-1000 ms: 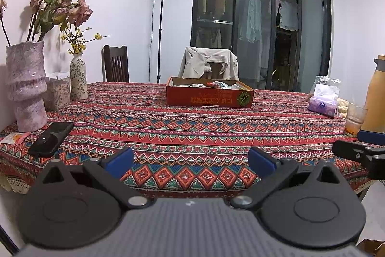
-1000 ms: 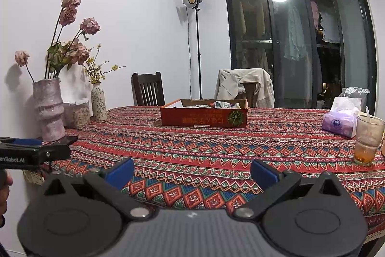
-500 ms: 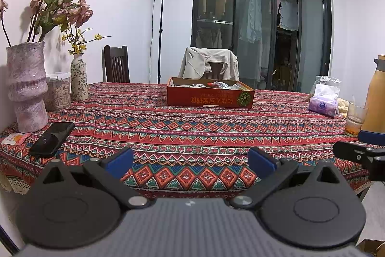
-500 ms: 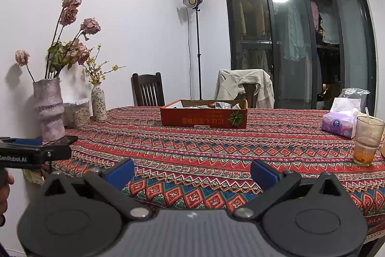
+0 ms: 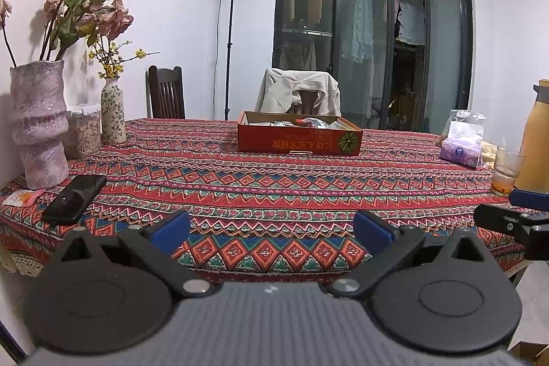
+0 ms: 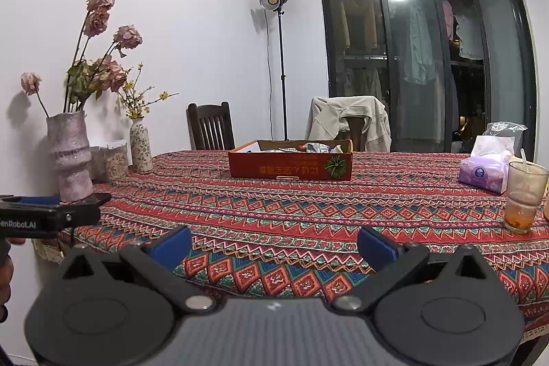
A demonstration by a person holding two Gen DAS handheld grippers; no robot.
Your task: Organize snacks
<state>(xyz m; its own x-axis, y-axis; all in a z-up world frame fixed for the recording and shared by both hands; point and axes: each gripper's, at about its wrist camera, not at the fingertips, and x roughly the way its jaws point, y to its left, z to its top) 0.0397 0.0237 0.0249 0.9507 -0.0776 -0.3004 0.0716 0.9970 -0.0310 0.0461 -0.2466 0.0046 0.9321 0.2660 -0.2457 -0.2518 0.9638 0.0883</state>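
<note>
A shallow red cardboard box [image 5: 300,139] [image 6: 291,162] stands far across the patterned tablecloth [image 5: 274,187], with several snack packets [image 5: 314,123] [image 6: 317,147] lying inside it. My left gripper [image 5: 272,232] hovers at the table's near edge, open, nothing between its blue pads. My right gripper [image 6: 274,244] also hangs at the near edge, open and empty. Each gripper shows at the side of the other's view. Both are far from the box.
At the left stand a pink vase with dried roses [image 5: 37,126], a small floral vase [image 5: 112,112], a jar [image 5: 82,132] and a black phone [image 5: 73,198]. At the right sit a tissue pack [image 5: 461,150], a glass [image 5: 506,170] and an orange jug [image 5: 535,139]. Chairs stand behind the table.
</note>
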